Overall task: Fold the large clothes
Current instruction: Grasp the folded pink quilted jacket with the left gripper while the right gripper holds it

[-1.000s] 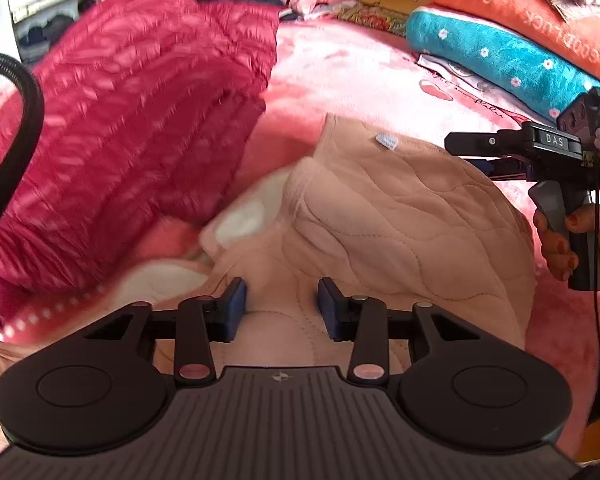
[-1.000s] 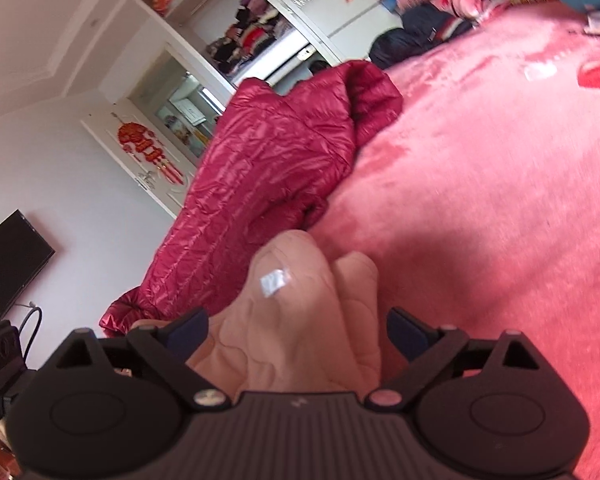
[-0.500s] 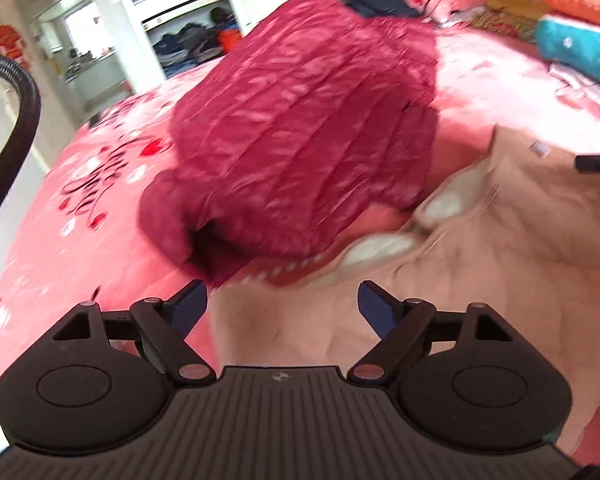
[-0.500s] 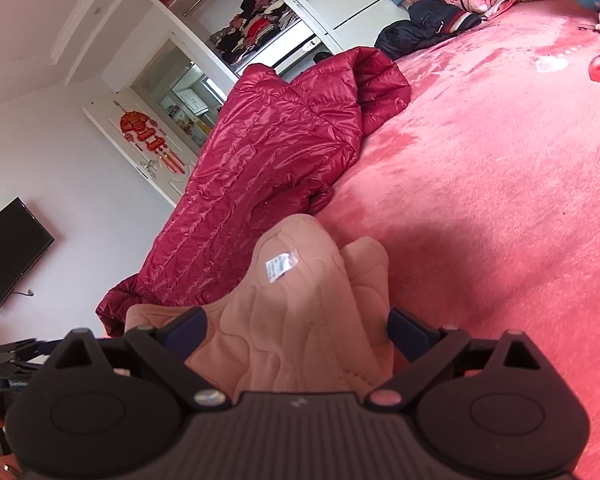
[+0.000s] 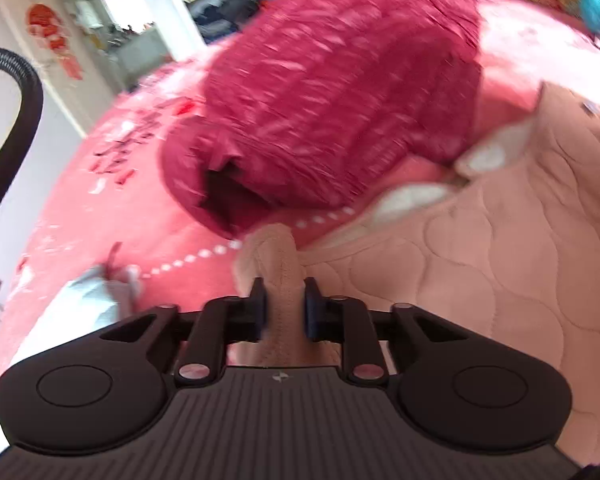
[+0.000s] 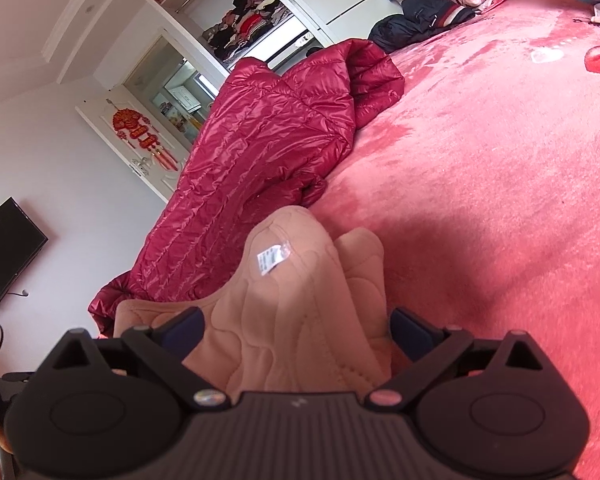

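Pinching a bunched fold of the peach quilted garment (image 5: pixel 500 264), the left gripper (image 5: pixel 284 308) is nearly closed; motion blur smears the red jacket (image 5: pixel 332 96) beyond the garment. Right view: right gripper (image 6: pixel 296 332) spread wide, garment (image 6: pixel 300 304) between its 2 fingers, contact unclear.

Peach garment (image 6: pixel 300 320): matt quilted cloth. Red jacket (image 6: pixel 260 152): glossy, ribbed. Bedspread (image 6: pixel 500 180): pink plush.

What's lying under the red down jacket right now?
The red down jacket rests on the pink bedspread. Its near edge sits beside the peach quilted garment, whose fold the left gripper pinches. Whether peach fabric extends beneath the jacket is hidden.
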Demonstrator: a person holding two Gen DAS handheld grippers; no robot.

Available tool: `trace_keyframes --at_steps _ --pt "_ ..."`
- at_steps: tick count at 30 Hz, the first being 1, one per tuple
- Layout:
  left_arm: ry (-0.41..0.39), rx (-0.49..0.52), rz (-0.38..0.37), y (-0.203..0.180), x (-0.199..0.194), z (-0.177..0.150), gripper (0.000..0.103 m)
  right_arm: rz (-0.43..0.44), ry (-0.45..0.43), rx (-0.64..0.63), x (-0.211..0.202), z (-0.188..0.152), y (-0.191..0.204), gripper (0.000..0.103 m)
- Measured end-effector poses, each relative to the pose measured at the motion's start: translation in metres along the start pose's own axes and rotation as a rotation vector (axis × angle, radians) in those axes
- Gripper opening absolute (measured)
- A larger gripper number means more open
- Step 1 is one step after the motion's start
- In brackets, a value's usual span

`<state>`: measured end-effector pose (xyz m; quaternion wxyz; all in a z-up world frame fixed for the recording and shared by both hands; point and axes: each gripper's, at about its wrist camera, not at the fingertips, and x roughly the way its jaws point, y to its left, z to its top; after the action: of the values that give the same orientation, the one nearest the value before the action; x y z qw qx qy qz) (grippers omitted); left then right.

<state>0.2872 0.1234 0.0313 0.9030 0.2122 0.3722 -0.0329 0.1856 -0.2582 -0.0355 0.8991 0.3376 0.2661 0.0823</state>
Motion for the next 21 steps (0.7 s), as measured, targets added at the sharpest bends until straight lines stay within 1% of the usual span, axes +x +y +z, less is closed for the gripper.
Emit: trace_keyframes --at_steps 4,5,7,10,14,16,17,20,21 --pt "-0.056 -0.121 0.083 0.016 -0.005 -0.011 0.021 0.006 -0.012 -0.013 -0.001 0.0 0.003 0.099" --pt "-0.061 -0.16 0.093 0.022 -0.007 -0.016 0.021 0.006 -0.016 -0.02 -0.002 0.0 0.004 0.099" --pt "-0.041 -0.218 0.088 0.031 -0.003 -0.028 0.021 0.004 -0.018 -0.037 -0.002 0.0 0.006 0.1" --pt "-0.014 -0.216 0.096 0.024 0.014 -0.038 0.021 -0.027 -0.008 -0.058 0.0 -0.002 0.008 0.1" --pt "-0.008 -0.254 0.102 0.019 0.037 -0.041 0.022 -0.122 0.011 -0.072 0.006 -0.004 0.006 0.1" --pt "-0.004 -0.267 0.114 0.019 0.039 -0.045 0.022 -0.157 0.028 -0.057 0.01 -0.004 -0.001 0.1" --pt "-0.002 -0.271 0.117 0.021 0.047 -0.042 0.023 -0.174 0.038 -0.045 0.012 -0.005 -0.005 0.1" --pt "0.019 -0.29 0.124 0.023 0.055 -0.039 0.03 -0.166 0.042 -0.007 0.014 -0.006 -0.013 0.1" --pt "0.017 -0.299 0.123 0.025 0.053 -0.039 0.035 -0.169 0.044 -0.011 0.014 -0.006 -0.013 0.1"
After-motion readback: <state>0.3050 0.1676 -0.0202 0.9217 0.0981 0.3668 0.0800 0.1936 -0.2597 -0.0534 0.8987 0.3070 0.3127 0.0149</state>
